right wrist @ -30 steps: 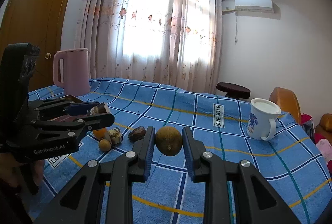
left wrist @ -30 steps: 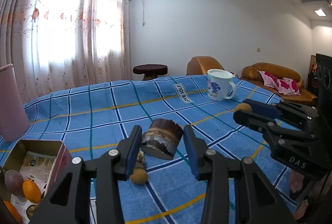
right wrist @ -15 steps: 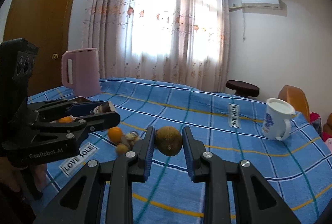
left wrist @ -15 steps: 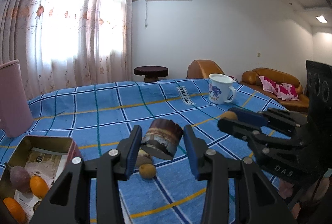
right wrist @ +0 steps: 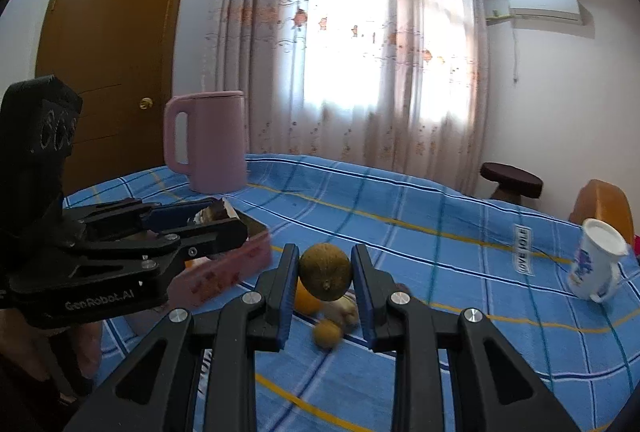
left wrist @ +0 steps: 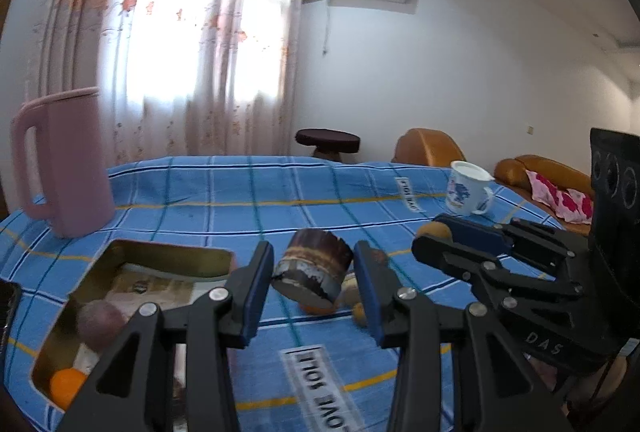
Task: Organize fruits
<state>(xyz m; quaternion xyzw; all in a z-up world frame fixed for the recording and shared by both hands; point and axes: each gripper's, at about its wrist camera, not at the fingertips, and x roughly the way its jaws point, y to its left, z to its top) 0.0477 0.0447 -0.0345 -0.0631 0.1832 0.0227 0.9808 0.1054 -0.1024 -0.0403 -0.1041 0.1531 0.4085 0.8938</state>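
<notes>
Two fruits are gripped and held above the blue plaid tablecloth [left wrist: 224, 192]. A round, brownish-green fruit with a rough skin [right wrist: 325, 272] is clamped between the blue pads of the right gripper [right wrist: 325, 286]. A short, dark brown cylindrical piece with a pale band and a torn rim [left wrist: 313, 269] is held tilted between the fingers of the left gripper [left wrist: 314, 288]. Below them on the cloth lie an orange citrus [right wrist: 306, 301], a small tan round fruit [right wrist: 327, 335] and a pale knobbly piece [right wrist: 343, 309], close together. Just left sits an open rectangular tin box with a pink outside [left wrist: 172, 252], holding a purple round fruit [left wrist: 100, 320] and a small orange one [left wrist: 67, 386]. Farther back stand a pink plastic kettle [left wrist: 64, 160] and, well apart to the right, a white mug with a blue print [left wrist: 466, 188].
</notes>
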